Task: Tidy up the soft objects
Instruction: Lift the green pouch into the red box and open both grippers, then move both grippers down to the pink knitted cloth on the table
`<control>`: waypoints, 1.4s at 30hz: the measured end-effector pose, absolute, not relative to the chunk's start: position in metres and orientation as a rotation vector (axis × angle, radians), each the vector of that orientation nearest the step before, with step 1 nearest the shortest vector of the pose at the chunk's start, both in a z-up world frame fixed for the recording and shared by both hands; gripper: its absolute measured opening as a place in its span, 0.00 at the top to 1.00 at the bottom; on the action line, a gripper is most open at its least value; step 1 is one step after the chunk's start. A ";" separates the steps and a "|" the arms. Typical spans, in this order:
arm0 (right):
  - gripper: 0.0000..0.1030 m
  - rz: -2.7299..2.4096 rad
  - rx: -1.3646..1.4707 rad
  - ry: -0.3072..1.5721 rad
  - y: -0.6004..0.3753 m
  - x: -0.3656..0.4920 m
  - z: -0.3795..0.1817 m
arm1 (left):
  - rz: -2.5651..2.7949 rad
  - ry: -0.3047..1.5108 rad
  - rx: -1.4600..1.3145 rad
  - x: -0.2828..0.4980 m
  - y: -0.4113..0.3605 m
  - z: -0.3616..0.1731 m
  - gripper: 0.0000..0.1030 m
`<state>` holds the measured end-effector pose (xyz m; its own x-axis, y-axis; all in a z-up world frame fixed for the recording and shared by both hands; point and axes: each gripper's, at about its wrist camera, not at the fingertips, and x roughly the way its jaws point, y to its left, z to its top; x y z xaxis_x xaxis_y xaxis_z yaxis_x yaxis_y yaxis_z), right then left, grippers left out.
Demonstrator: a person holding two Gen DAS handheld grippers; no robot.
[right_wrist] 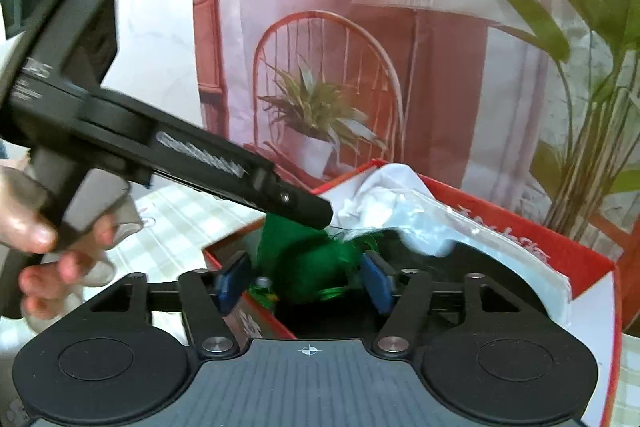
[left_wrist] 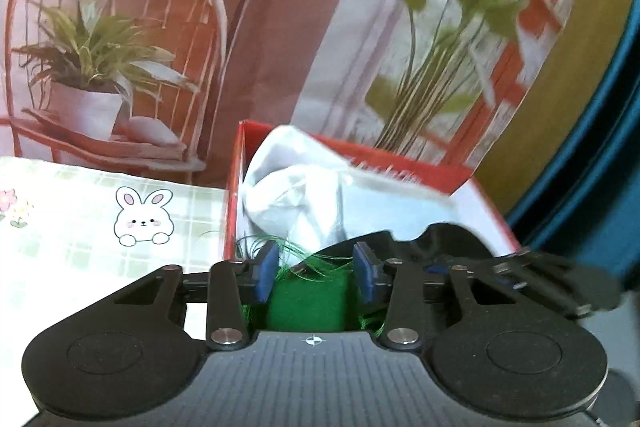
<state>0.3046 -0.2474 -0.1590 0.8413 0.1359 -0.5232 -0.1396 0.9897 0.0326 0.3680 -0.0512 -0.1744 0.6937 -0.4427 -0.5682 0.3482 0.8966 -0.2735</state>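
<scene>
The green soft piece sits low at the mouth of the red box, loose green threads spraying off its edges, and it is caught between the blue pads of the left tongs, which stand part-way apart with both pads against the green fabric. From the right wrist view the same green bundle hangs below the tip of the left tool, over the box's dark interior. The right tongs stand wider, pads either side of the bundle; whether they press on it I cannot tell. Just behind the green piece, a crumpled white cloth fills the back of the box and drapes over its far rim. A hand wraps the left tool's grip at the left edge. The box stands on a tabletop covered in pale green check with a cartoon rabbit, against a printed backdrop of a chair and potted plant.
</scene>
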 end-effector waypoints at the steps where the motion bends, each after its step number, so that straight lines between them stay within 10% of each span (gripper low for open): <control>1: 0.42 0.139 -0.011 0.552 -0.248 0.301 -0.159 | -0.435 0.679 -0.121 0.370 -0.055 -0.176 0.62; 21: 0.42 -0.064 0.112 0.492 -0.294 0.177 -0.159 | -0.358 0.560 -0.071 0.286 -0.046 -0.148 0.49; 42: 0.31 -0.287 0.176 0.709 -0.301 0.140 -0.277 | -0.354 0.915 -0.119 0.193 -0.060 -0.272 0.27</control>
<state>0.1397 -0.3009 -0.2769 0.7223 -0.1995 -0.6622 0.3179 0.9461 0.0618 0.1930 -0.0597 -0.2717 0.5569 -0.3497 -0.7534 0.2491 0.9356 -0.2502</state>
